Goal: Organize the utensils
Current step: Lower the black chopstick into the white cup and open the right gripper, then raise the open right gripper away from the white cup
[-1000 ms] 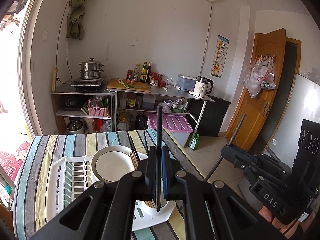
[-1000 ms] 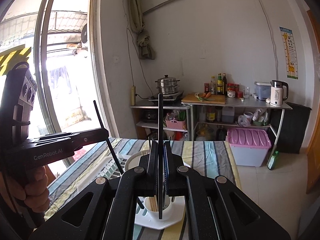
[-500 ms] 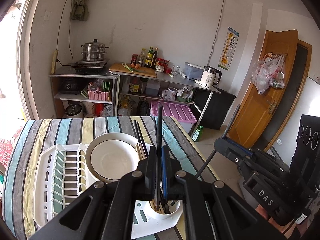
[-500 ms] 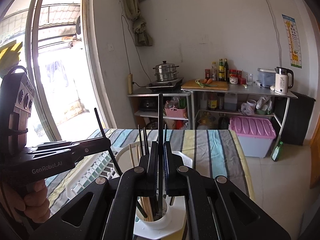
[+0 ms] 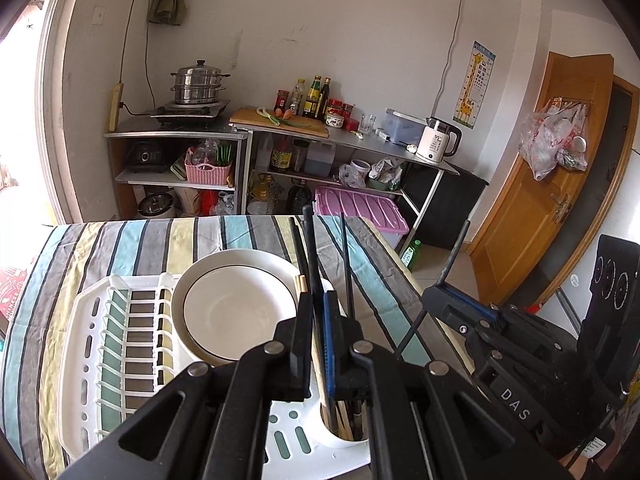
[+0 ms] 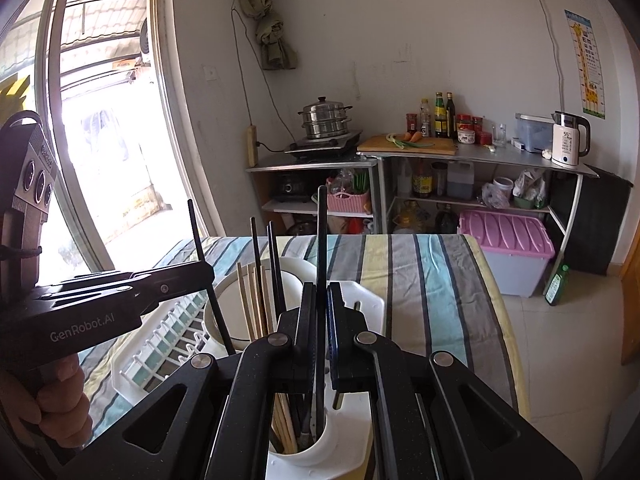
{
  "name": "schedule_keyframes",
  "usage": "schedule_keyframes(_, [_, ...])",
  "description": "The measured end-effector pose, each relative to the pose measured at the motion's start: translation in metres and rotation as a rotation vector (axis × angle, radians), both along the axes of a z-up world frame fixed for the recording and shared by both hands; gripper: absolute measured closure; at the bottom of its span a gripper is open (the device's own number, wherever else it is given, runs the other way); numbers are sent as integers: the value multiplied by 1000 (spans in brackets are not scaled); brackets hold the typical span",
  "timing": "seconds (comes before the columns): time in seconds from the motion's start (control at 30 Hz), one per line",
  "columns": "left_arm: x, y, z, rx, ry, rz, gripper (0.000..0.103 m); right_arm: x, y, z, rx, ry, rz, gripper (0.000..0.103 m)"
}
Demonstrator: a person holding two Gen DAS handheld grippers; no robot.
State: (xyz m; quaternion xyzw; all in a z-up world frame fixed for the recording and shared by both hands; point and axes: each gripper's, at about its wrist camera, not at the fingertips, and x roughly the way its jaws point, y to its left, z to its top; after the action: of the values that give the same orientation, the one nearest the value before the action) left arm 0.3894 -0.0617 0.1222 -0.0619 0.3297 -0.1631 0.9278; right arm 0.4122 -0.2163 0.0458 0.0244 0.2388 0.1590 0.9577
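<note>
My left gripper point(image 5: 318, 312) is shut on a black chopstick point(image 5: 310, 248) that stands upright, its lower end in the white utensil cup point(image 5: 340, 436) of the dish rack point(image 5: 86, 360). My right gripper point(image 6: 319, 304) is shut on another black chopstick point(image 6: 321, 240), its lower end also in the cup point(image 6: 316, 444). The cup holds several wooden chopsticks point(image 6: 250, 300) and black ones point(image 6: 274, 264). A white bowl point(image 5: 236, 308) sits in the rack. The right gripper point(image 5: 456, 300) also shows in the left wrist view, and the left gripper point(image 6: 200, 276) in the right wrist view.
The rack sits on a table with a striped cloth point(image 5: 132, 240). The table's right edge point(image 5: 400, 264) drops to a tiled floor. Behind stand steel shelves point(image 5: 176, 160) with a steamer pot, bottles, a kettle point(image 5: 436, 144) and a pink-lidded bin point(image 5: 360, 208).
Both grippers have come down toward the rack with their chopsticks. The chopstick ends have gone from above the cup down into it.
</note>
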Motion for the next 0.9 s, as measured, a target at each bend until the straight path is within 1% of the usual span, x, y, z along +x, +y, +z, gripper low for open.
schedule_keyframes(0.2, [13,-3,-8,26,15,18,97,8,3,1,2,12,10,98])
schedule_keyframes(0.47, [17,-1,-11,24,8,30,96,11,2,2,-1,8,29,98])
schedule_keyframes(0.53, [16,0,-11,23,6,33,96,9,2,3,3,5,28,96])
schedule_keyframes(0.6, [12,0,-10,29,-6,38,96,6,0,3,9,0,26,93])
schedule_keyframes(0.7, [4,1,-7,35,-20,35,96,0,-3,6,24,-6,21,92])
schedule_keyframes(0.9, [-29,7,-3,42,-68,34,89,-30,-7,11,35,-35,20,91])
